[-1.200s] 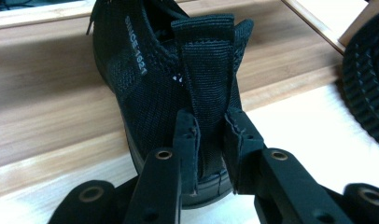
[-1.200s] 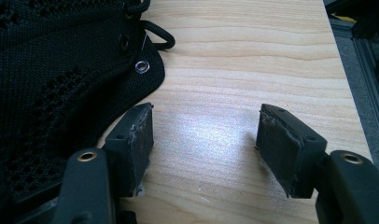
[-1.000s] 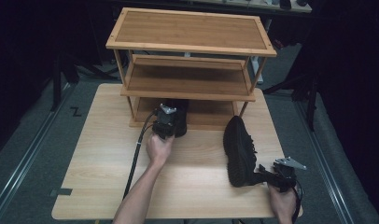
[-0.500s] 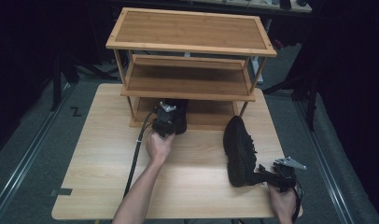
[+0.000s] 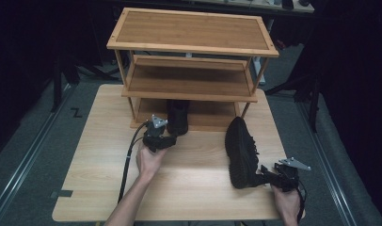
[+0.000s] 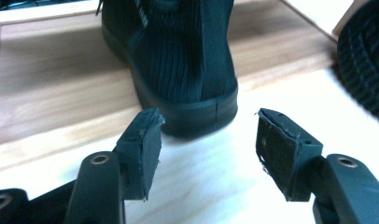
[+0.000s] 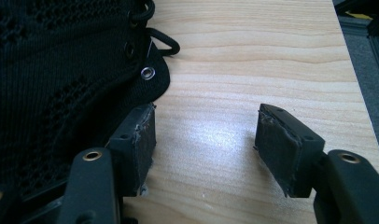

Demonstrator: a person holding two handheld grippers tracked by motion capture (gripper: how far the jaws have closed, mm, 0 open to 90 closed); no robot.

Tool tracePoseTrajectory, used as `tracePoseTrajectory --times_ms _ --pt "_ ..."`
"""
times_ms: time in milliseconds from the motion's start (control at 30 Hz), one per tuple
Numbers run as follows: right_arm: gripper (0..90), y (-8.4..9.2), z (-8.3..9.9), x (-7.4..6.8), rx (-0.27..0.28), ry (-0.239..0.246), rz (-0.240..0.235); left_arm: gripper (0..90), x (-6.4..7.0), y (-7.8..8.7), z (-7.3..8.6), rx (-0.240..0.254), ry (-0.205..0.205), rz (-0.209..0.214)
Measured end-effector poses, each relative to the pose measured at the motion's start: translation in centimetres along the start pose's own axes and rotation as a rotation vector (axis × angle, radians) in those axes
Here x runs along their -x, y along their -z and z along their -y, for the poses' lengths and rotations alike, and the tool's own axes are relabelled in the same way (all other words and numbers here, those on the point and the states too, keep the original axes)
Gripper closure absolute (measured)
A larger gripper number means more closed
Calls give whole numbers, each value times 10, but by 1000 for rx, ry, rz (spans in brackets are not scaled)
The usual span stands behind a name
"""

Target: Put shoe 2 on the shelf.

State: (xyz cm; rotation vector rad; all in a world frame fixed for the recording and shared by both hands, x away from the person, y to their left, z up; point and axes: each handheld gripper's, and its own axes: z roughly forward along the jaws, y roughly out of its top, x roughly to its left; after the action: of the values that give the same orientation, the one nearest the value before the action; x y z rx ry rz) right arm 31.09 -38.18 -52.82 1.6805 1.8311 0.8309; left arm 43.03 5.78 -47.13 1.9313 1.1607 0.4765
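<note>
One black shoe [image 5: 178, 117] already stands on the bottom tier of the wooden shoe rack [image 5: 191, 47], heel [image 6: 187, 88] toward the person. The left tongs [image 5: 166, 140] sit just in front of that heel, apart from it; their jaws have just been opening and stand spread, with nothing between them, so I judge that shoe delivered.

The second black shoe [image 5: 241, 150] lies on its side on the counter [image 5: 99, 188], to the right of the rack and well short of it. The right tongs [image 5: 269, 177] are at its heel end, jaws spread; one pad [image 7: 136, 140] sits right against the knit upper, the other over bare wood, so nothing is pinched.

About half seems done: the second shoe needs gripping, righting and placing beside the first. The rack's middle and top shelves look bare.
</note>
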Motion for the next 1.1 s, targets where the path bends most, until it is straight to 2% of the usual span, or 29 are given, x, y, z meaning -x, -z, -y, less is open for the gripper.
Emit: tracePoseTrajectory --times_ms 133,233,333,500,667,833,1000,1100 --pt "393 -1 -1 -2 -6 -9 10 386 -6 11 16 -1 17 18" --pt "367 0 -2 -4 -2 -15 14 367 -9 16 29 -6 17 10" --pt "344 2 -3 -5 22 -14 48 342 -12 21 42 -10 16 -7" --pt "329 4 -6 -2 35 -39 50 338 -18 27 62 -27 20 -13" --pt "325 -2 -10 -6 10 -14 45 329 -28 32 79 -53 37 -40" --pt "324 -6 -16 -8 9 -3 40 317 -42 34 95 -77 61 -78" --pt "328 -11 -20 -9 -7 -4 29 309 -50 37 101 -71 76 -86" --pt "329 -14 -22 -10 -16 6 23 310 -50 36 102 -69 53 -100"
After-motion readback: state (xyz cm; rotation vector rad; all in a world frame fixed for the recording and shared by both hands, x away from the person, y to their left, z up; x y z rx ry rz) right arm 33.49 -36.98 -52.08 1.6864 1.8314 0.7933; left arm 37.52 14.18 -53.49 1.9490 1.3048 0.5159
